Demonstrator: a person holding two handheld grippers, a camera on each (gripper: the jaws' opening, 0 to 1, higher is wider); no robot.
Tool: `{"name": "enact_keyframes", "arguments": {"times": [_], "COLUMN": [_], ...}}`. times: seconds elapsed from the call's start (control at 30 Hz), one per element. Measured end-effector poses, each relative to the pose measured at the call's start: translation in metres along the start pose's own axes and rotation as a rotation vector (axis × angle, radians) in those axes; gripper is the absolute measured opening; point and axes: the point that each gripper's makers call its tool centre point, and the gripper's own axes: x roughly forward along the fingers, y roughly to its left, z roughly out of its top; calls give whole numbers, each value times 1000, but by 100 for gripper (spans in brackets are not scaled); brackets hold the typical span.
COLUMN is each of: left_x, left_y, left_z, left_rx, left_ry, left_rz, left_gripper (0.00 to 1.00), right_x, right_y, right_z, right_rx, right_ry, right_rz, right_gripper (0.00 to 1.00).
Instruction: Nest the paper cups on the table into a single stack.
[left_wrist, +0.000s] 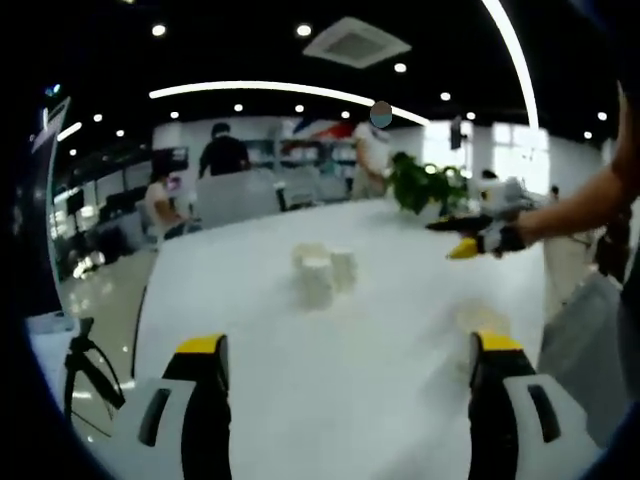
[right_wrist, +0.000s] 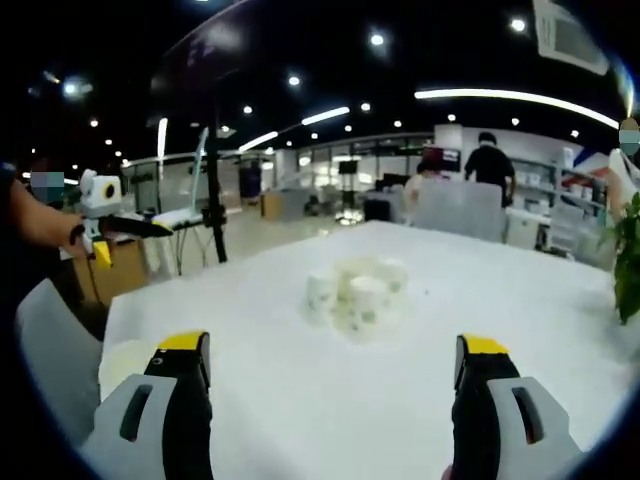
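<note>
Both grippers, left gripper (left_wrist: 345, 375) and right gripper (right_wrist: 335, 375), hung wide and empty, near paper cups (right_wrist: 355, 295) clustered mid-table (right_wrist: 560, 300), seemingly three, ready for nesting.

Honestly can't count the paper cups (left_wrist: 322, 272) from here, they're a washed-out blur mid-desk (left_wrist: 400, 330) and I can't tell whether any are nested. My left tongs (left_wrist: 345, 372) and right tongs (right_wrist: 335, 368) get cut off at the bottom edge. The plant (right_wrist: 628, 258) is clipped too.

Opposed views over shared cups (left_wrist: 322, 272)
</note>
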Motion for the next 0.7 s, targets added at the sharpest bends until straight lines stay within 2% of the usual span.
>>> {"name": "enact_keyframes", "arguments": {"times": [0.13,0.2,0.5,0.63,0.7], "left_x": [-2,-2,-5,-10,-11], "left_y": [-6,-6,-4,1,6], "left_z": [-3,-3,-13,-12,-13], "left_rx": [-2,-13,-23,-31,-38], "left_ry": [-3,-19,0,-12,-6], "left_rz": [-16,5,32,47,60], "left_gripper": [99,99,99,99,99], "right_x": [17,22,52,67,74], "right_y": [-8,-13,-24,-32,-37], "right_z": [3,5,8,3,3], "right_rx": [21,52,5,-14,-6], "right_ry": [-10,-25,-10,17,21], "right_rz": [-4,-16,-8,0,-4], "right_gripper": [100,100,100,94,95]}}
